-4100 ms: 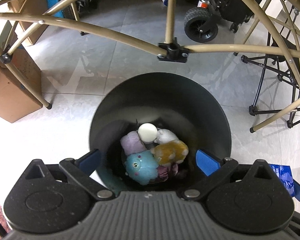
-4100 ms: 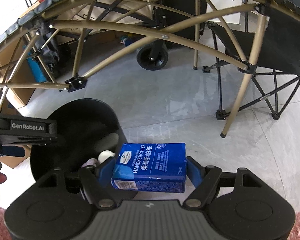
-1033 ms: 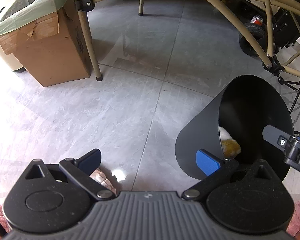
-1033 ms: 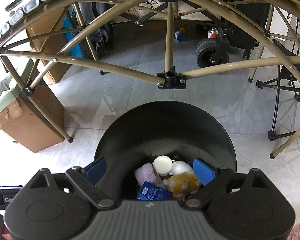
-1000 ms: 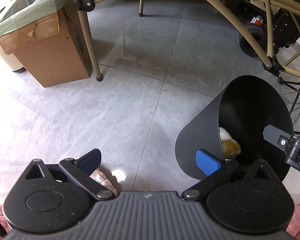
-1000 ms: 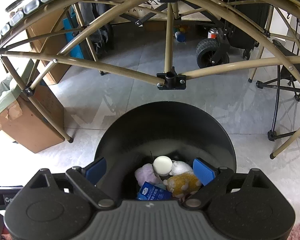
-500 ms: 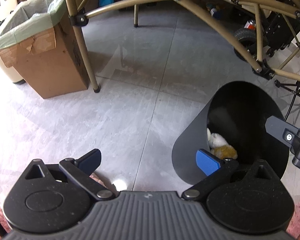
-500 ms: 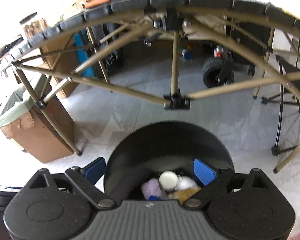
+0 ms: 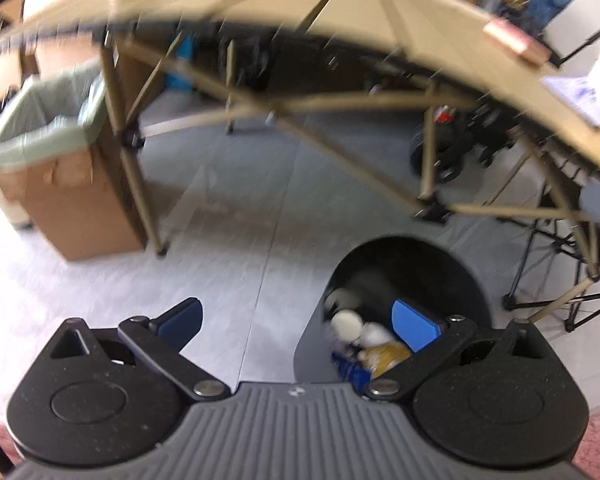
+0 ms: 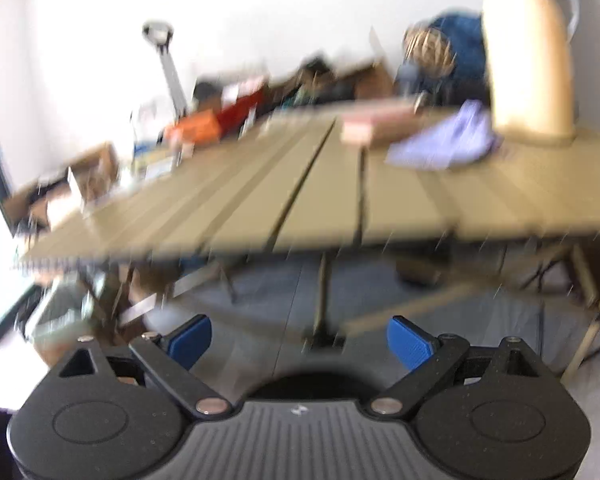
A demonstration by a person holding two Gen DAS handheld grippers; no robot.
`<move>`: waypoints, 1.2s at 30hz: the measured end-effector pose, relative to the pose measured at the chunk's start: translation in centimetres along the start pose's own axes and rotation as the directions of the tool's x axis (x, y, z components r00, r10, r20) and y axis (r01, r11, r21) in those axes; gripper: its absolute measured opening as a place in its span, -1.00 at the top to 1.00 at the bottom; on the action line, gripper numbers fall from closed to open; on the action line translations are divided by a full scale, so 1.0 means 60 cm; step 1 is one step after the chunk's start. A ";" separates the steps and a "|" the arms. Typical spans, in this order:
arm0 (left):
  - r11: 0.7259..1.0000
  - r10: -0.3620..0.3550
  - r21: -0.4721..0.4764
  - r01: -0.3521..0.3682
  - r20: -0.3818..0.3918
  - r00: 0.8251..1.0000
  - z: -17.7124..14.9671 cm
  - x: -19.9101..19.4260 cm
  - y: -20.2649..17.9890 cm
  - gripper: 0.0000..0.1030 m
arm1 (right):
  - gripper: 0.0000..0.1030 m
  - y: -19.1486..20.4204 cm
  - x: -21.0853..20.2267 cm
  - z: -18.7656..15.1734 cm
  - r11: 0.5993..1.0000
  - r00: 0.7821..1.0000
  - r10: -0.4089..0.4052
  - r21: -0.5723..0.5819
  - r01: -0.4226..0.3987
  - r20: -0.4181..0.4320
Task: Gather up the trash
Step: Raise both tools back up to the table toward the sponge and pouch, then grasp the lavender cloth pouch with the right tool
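Risen since a moment ago, both views blurred. Left gripper (image 9: 298, 320) and right gripper (image 10: 300, 340) fingers apart, empty. Black bin (image 9: 452, 264) behind left gripper's right finger, holding trash (image 9: 364, 332).

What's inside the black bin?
The black bin holds a white ball, a white fluffy toy, a yellow plush and a blue packet. Anything beneath them is hidden.

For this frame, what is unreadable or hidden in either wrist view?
- Left wrist: contents of the black bin are motion-blurred; the blue pack is partly behind the left gripper, its print unreadable.
- Right wrist: things on the tan table are smeared; the purple sheet cannot be identified. The bin is mostly hidden under the right gripper.
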State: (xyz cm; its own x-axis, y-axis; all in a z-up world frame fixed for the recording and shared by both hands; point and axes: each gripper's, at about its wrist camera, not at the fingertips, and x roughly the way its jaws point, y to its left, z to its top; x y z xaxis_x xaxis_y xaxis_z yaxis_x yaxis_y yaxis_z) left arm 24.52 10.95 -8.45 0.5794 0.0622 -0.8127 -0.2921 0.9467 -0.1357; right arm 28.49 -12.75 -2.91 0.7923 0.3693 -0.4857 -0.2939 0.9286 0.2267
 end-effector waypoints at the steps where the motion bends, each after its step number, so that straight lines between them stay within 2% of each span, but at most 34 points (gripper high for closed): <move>1: 1.000 -0.004 0.014 0.004 0.025 1.000 0.006 -0.015 -0.007 -1.00 | -0.90 -0.006 -0.010 0.018 1.000 0.999 -0.013 0.000 0.013 0.044; 2: 1.000 -0.012 0.023 0.011 0.045 0.999 0.012 -0.028 -0.013 -1.00 | -0.97 -0.013 -0.016 0.035 1.000 0.996 -0.027 0.003 0.027 0.082; 6: 0.999 -0.039 0.040 0.035 0.120 0.992 0.044 -0.071 -0.034 -1.00 | -0.99 -0.052 -0.021 0.099 0.995 0.979 -0.087 0.061 0.077 0.185; 13: 0.997 -0.032 0.071 0.017 0.205 0.978 0.100 -0.110 -0.079 -1.00 | -1.00 -0.131 0.038 0.191 0.977 0.964 -0.192 0.131 0.169 0.185; 19: 0.996 -0.028 0.093 0.006 0.237 0.971 0.143 -0.111 -0.117 -1.00 | -1.00 -0.184 0.101 0.228 0.953 0.952 -0.283 0.146 0.265 0.117; 27: 0.992 -0.026 0.125 -0.007 0.261 0.965 0.206 -0.084 -0.167 -1.00 | -0.97 -0.216 0.196 0.249 0.936 0.947 -0.321 0.155 0.317 0.002; 31: 0.991 -0.032 0.134 -0.006 0.277 0.960 0.240 -0.069 -0.190 -1.00 | -0.83 -0.218 0.236 0.251 0.925 0.938 -0.342 0.154 0.347 -0.058; 36: 0.990 -0.052 0.137 0.015 0.268 0.962 0.267 -0.048 -0.203 -1.00 | -0.70 -0.220 0.265 0.261 0.903 0.912 -0.397 0.133 0.408 -0.097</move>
State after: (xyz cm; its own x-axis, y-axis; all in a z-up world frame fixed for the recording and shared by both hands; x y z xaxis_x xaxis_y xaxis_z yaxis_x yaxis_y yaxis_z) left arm 38.61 4.29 4.64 0.7764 0.0952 -0.6230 -0.1760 0.9820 -0.0693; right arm 53.34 -19.71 -0.41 0.7877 -0.0285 -0.6154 0.1285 0.9846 0.1188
